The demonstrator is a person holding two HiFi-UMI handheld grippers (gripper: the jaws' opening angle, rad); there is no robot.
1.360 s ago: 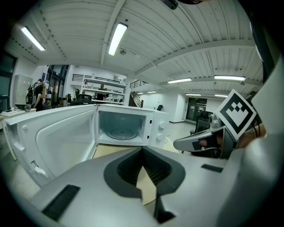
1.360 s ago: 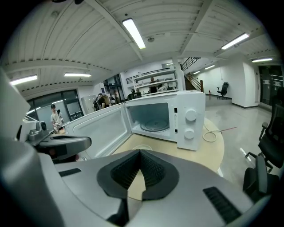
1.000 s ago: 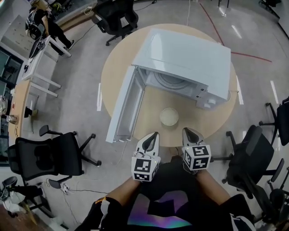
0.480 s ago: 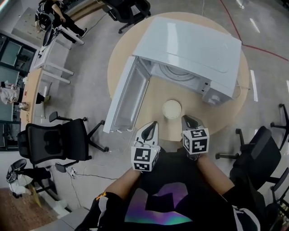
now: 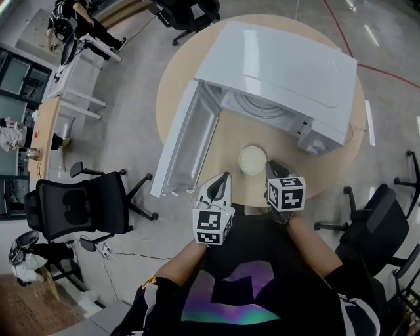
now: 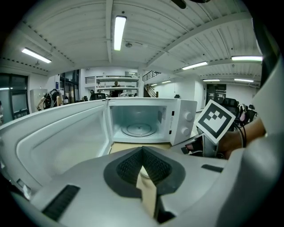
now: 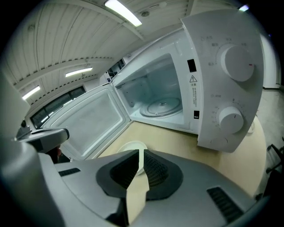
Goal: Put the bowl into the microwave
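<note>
A pale round bowl (image 5: 252, 159) sits on the round wooden table (image 5: 220, 147) in front of the white microwave (image 5: 282, 65). The microwave door (image 5: 187, 147) hangs wide open to the left, and the glass turntable (image 6: 139, 129) inside is bare. My left gripper (image 5: 224, 177) is at the table's near edge, left of the bowl, shut and holding nothing. My right gripper (image 5: 272, 165) is shut just right of the bowl, also holding nothing. In the right gripper view the bowl (image 7: 131, 148) shows just beyond the jaws (image 7: 141, 153); in the left gripper view my jaws (image 6: 142, 150) hide it.
The microwave's control panel with two knobs (image 7: 230, 88) stands right of the cavity. Black office chairs (image 5: 79, 207) (image 5: 367, 226) stand around the table on the grey floor. White desks and a person (image 5: 72, 16) are far off at the upper left.
My right gripper has edged forward, closer to the bowl's right side. The left gripper has barely moved. The bowl stays where it was on the table.
</note>
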